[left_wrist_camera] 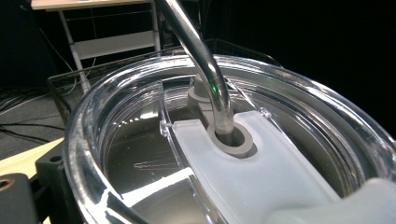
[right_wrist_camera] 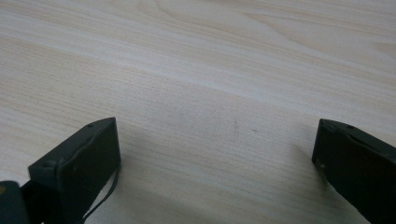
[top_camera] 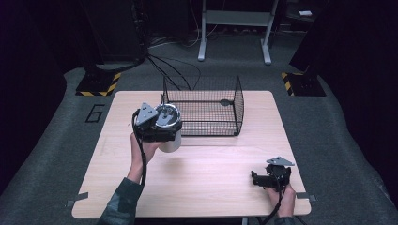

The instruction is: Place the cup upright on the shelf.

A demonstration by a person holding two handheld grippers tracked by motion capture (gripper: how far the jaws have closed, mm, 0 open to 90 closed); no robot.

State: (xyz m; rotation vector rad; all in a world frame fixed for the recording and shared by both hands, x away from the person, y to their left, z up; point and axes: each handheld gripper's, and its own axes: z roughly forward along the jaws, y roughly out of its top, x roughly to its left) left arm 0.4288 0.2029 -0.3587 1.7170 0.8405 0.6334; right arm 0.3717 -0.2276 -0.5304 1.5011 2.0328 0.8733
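Nearest the high camera, at about five o'clock on the pale wood-grain worktop (top_camera: 211, 178), the person's right hand (top_camera: 283, 199) held the right tongs (top_camera: 261, 178) low over the bare surface; in the right gripper view their two black jaws stood wide apart with nothing but wood grain between them. At about nine o'clock from the worktop's centre, the left hand (top_camera: 142, 152) held the left tongs (top_camera: 159, 135), topped by a grey three-cornered plate (top_camera: 145, 114), against a silvery metal tumbler with a clear plastic lid (top_camera: 170, 140). The tumbler sat raised off the worktop, just beside the left front corner of a black wire-mesh basket (top_camera: 206, 110), which stood open-topped at about twelve o'clock. The tongs appeared to be pinching the tumbler around its body, though the jaws themselves were largely hidden behind it. In the left gripper view, the clear lid (left_wrist_camera: 116, 154) came very close to the lens, with a frosted white slider (left_wrist_camera: 261, 172) across it and a bent metal straw (left_wrist_camera: 201, 56) rising through a grey round grommet (left_wrist_camera: 231, 142); the basket's rim (left_wrist_camera: 74, 77) showed just beyond. On the grey floor at ten o'clock a painted numeral six (top_camera: 95, 113) lay beside the worktop.
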